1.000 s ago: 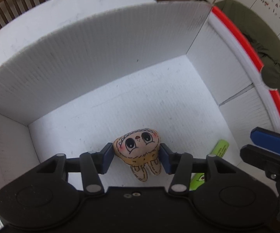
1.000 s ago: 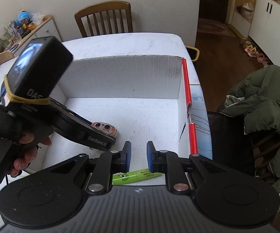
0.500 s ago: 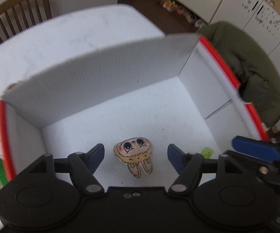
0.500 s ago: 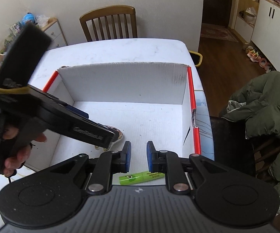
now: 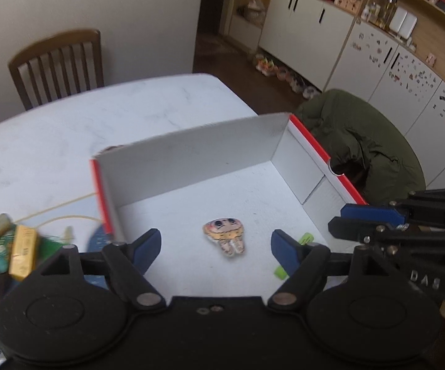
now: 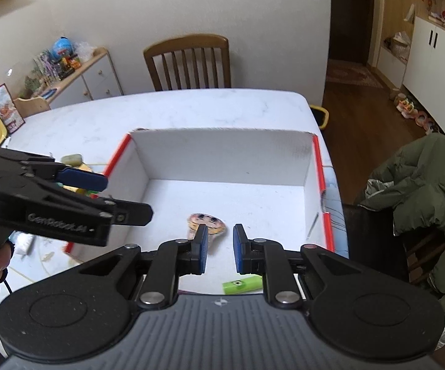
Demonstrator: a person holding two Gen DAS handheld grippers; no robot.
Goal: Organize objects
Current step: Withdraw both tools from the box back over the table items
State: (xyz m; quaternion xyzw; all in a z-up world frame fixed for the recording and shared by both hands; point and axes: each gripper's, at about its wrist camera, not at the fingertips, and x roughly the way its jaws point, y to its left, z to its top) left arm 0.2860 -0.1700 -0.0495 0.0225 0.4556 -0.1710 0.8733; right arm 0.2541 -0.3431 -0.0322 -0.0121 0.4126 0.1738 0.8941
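Note:
A white cardboard box (image 5: 191, 160) with red-edged sides stands on the table. A small plush doll (image 5: 225, 237) with big eyes lies flat on the box floor. My left gripper (image 5: 216, 246) hovers well above the doll, open wide, holding nothing. A green tube (image 5: 304, 240) lies at the box's near right corner, partly behind the right finger. In the right wrist view, the doll (image 6: 205, 220) and the green tube (image 6: 241, 286) show below my right gripper (image 6: 221, 246). Its pads stand a narrow gap apart with nothing between them. The left gripper (image 6: 114, 195) hangs over the box's (image 6: 222, 154) left side.
A pile of small items, among them a yellow block (image 5: 23, 252), lies on the white table (image 5: 68, 141) left of the box. A wooden chair (image 6: 188, 61) stands at the far side. A green jacket (image 6: 422, 191) drapes over a chair on the right.
My left gripper opened and let go of the doll, then rose up and back out of the box. The doll stays on the box floor. The right gripper pulled back slightly.

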